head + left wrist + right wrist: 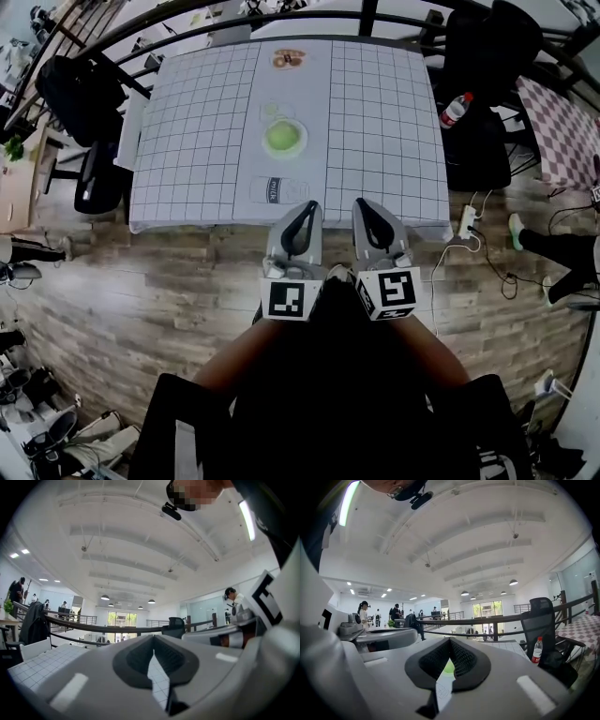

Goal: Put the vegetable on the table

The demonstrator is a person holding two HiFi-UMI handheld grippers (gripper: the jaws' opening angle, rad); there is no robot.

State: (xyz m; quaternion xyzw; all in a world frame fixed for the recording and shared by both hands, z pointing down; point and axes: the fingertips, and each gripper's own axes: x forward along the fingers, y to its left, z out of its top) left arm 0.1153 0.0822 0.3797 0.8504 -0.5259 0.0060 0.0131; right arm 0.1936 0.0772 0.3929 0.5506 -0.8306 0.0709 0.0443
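Note:
A round green vegetable (283, 139) lies on a pale plate (267, 148) in the middle of the grid-patterned table (197, 141). Both grippers hover side by side just short of the table's near edge, pointing at it. My left gripper (307, 208) is shut, its tips meeting with nothing between them (153, 641). My right gripper (362, 205) is shut and empty too (449, 643). In the right gripper view a bit of the green vegetable (448, 667) shows through the gap behind the tips.
A clear packet with dark print (277, 189) lies near the table's front edge, and a small dish of brown things (288, 58) at the far edge. A water bottle (456, 110) rests on a black chair at right. Black chairs (80, 94) stand left; a power strip (466, 222) lies on the floor.

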